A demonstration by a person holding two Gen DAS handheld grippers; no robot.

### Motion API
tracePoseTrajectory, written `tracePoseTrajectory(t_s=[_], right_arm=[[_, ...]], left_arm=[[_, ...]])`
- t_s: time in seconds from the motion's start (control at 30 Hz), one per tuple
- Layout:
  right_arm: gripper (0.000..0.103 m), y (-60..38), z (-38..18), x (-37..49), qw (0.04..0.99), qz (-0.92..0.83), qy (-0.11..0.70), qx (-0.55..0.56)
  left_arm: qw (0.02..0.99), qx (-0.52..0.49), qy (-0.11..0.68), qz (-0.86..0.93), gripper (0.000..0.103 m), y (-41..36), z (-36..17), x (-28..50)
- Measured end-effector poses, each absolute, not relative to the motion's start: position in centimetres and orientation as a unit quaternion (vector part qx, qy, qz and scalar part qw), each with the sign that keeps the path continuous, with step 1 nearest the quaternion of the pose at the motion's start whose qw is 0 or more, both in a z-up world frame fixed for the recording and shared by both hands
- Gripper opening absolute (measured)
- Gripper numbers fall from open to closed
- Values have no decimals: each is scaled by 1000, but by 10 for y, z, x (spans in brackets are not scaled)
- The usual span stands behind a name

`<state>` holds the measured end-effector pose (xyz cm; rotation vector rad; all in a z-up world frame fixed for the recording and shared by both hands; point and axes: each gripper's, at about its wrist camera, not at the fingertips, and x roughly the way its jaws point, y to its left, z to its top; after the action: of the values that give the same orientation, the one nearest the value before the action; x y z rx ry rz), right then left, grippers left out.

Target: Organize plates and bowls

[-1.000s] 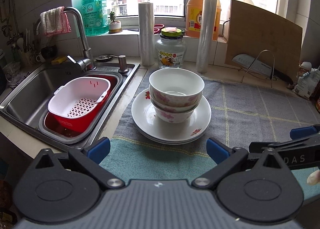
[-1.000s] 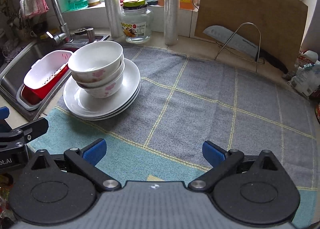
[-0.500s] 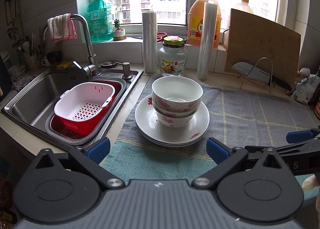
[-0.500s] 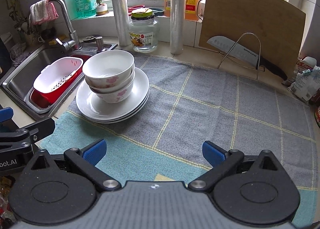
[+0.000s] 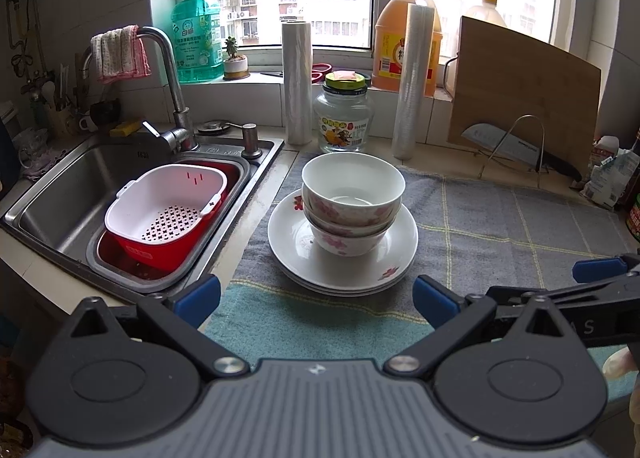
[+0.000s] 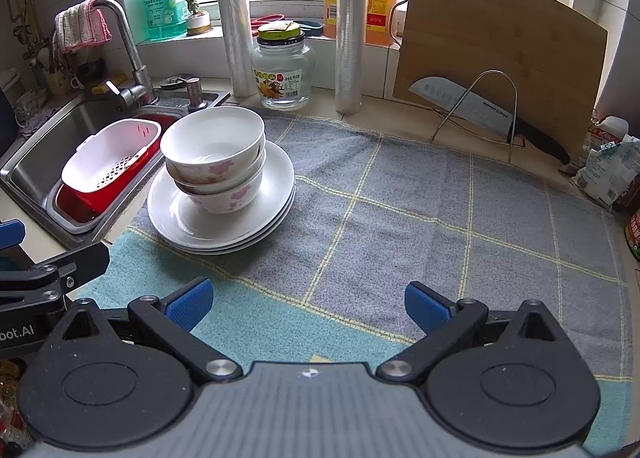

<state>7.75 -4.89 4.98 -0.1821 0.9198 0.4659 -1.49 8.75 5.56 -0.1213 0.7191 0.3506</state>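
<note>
Three white bowls [image 5: 352, 202] with pink flowers are nested on a stack of white plates [image 5: 292, 242] on the grey and teal towel. The stack also shows in the right wrist view, bowls [image 6: 214, 162] on plates [image 6: 276, 186]. My left gripper [image 5: 316, 296] is open and empty, low over the towel's front edge, just short of the plates. My right gripper [image 6: 306, 304] is open and empty, over the towel to the right of the stack. Each gripper shows at the edge of the other's view.
A steel sink [image 5: 80, 178] with a white strainer in a red basin [image 5: 164, 214] and a tap [image 5: 168, 70] lies left. A glass jar [image 5: 346, 114], two film rolls, bottles, a cutting board [image 6: 500, 38] and a knife [image 6: 480, 114] on a wire rack stand behind.
Both grippers have drawn back and risen a little from the stack, so the bowls and plates look smaller and farther. Both stay open.
</note>
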Motion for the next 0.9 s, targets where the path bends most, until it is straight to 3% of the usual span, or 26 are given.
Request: tracePoseTrajectory(t_s=[0.9], right_arm=[[103, -49, 58, 76, 879, 214, 415, -95]], left_arm=[[923, -61, 343, 167, 102, 88, 61, -14]])
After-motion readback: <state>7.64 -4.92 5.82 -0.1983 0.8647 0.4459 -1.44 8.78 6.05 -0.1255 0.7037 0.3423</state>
